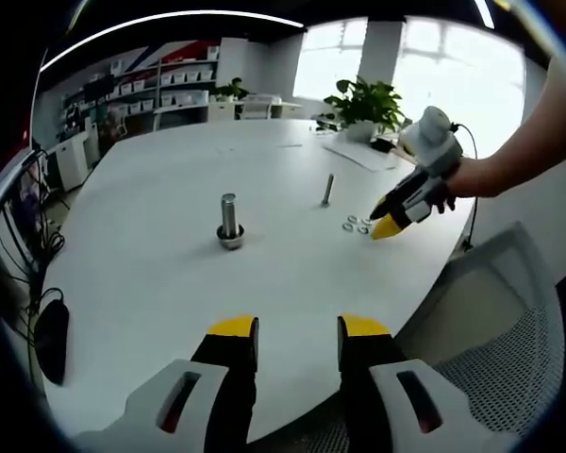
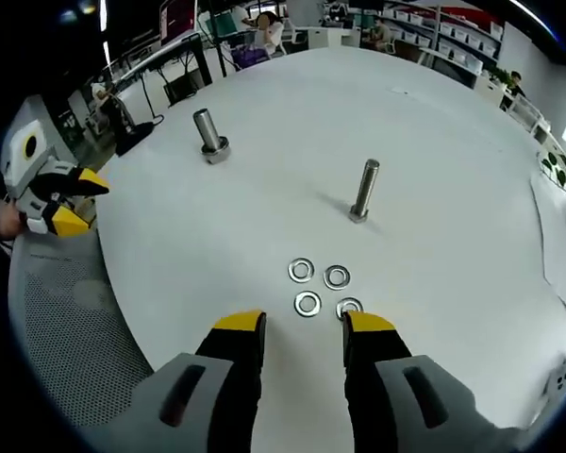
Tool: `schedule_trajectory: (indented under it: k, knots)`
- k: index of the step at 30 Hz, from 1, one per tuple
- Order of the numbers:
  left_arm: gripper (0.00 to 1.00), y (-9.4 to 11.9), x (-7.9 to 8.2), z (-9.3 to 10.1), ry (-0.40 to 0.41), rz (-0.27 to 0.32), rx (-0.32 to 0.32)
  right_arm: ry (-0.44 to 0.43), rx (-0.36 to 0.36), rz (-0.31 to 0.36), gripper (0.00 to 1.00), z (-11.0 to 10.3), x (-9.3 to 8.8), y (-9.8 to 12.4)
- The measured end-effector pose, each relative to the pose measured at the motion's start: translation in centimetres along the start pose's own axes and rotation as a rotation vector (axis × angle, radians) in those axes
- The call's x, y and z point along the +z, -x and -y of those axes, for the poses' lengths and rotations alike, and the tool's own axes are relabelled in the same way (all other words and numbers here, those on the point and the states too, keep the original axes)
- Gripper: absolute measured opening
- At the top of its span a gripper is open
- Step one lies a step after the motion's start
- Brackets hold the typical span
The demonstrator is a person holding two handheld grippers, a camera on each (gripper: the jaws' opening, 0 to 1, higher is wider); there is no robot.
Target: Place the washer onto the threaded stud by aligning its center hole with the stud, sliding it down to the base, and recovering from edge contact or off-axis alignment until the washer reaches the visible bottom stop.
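Observation:
Several flat metal washers (image 2: pixel 321 287) lie in a cluster on the white table (image 2: pixel 292 123), just in front of my right gripper (image 2: pixel 304 324), which is open with nothing between its jaws. Beyond them a slim threaded stud (image 2: pixel 364 190) stands upright. A thicker bolt (image 2: pixel 208 135) stands farther left. In the left gripper view my left gripper (image 1: pixel 298 331) is open over the table's near edge. The thick bolt (image 1: pixel 229 222) stands ahead of it, with the slim stud (image 1: pixel 328 189) and the washers (image 1: pixel 357 225) to the right, where the right gripper (image 1: pixel 399 215) hovers beside the washers.
A sheet of paper (image 1: pixel 358 153) and a potted plant (image 1: pixel 366 106) lie at the table's far side. A mesh chair (image 1: pixel 509 330) stands by the near right edge. Shelves with bins (image 1: pixel 160 90) line the back wall. The left gripper (image 2: pixel 61 203) shows beyond the table edge.

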State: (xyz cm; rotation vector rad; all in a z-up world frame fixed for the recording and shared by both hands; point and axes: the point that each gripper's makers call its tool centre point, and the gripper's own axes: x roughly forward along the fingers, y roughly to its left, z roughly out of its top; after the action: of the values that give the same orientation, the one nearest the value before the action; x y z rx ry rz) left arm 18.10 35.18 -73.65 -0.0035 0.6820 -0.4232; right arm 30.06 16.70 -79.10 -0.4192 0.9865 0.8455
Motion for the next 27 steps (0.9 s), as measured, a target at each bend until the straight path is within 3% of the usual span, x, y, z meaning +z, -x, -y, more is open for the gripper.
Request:
schedule_trajectory:
  k: [11, 17, 26, 27]
  knots:
    - [0.31, 0.0, 0.0, 0.1, 0.004, 0.002, -0.003, 0.035, 0.005, -0.033, 0.31, -0.3, -0.1, -0.6]
    - [0.31, 0.0, 0.0, -0.1, 0.006, 0.0, 0.002, 0.133, -0.008, -0.054, 0.28, -0.1, 0.0, -0.7]
    - [0.3, 0.0, -0.1, 0.0, -0.011, -0.007, 0.005, 0.176, 0.023, -0.1, 0.24, -0.4, 0.4, -1.0]
    - [0.3, 0.1, -0.1, 0.0, -0.012, -0.008, 0.007, 0.213, 0.028, -0.118, 0.24, -0.4, 0.3, -1.0]
